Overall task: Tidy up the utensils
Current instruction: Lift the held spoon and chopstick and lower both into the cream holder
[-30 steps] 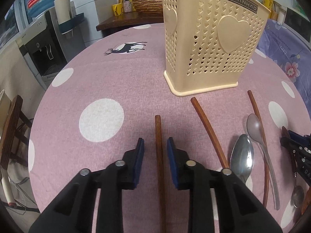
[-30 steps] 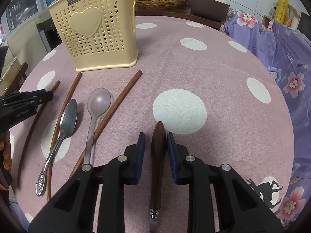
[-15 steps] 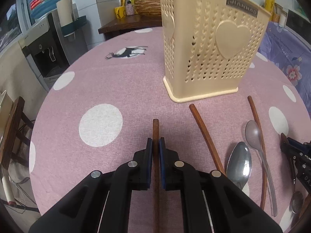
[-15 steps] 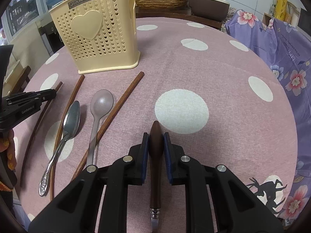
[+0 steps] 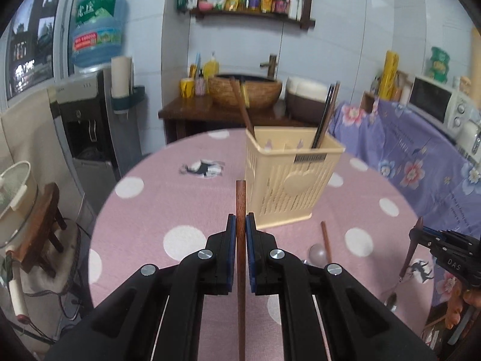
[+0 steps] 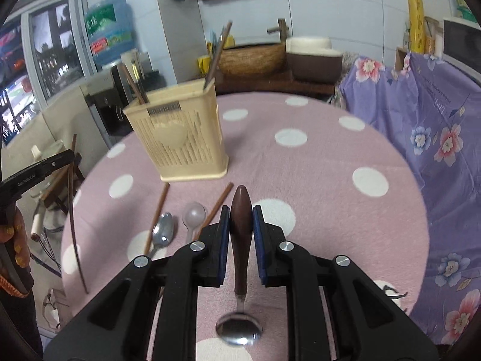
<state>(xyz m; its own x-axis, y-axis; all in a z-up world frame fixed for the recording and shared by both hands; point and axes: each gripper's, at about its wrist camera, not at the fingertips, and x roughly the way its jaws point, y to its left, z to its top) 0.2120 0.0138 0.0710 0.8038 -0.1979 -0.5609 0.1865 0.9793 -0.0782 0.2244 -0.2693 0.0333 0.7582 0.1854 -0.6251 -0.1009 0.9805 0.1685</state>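
Note:
My left gripper (image 5: 240, 225) is shut on a brown wooden chopstick (image 5: 240, 201) and holds it above the pink dotted table (image 5: 150, 204); the chopstick's tip points at the beige utensil basket (image 5: 288, 183). My right gripper (image 6: 240, 219) is shut on a spoon with a dark wooden handle (image 6: 241, 210), lifted off the table, its steel bowl hanging below. The basket (image 6: 180, 144) holds a few chopsticks. Two chopsticks, a steel spoon (image 6: 163, 231) and a pale plastic spoon (image 6: 194, 215) lie on the cloth in front of the basket.
A purple floral cloth (image 6: 436, 126) covers furniture to the right. A water dispenser (image 5: 90, 114) and a wooden stool (image 5: 45, 219) stand left of the table. A side table with a wicker bowl (image 5: 243, 90) is behind.
Both grippers closed on their utensils and lifted them off the table; both views have tilted up and now show the room and the basket's top.

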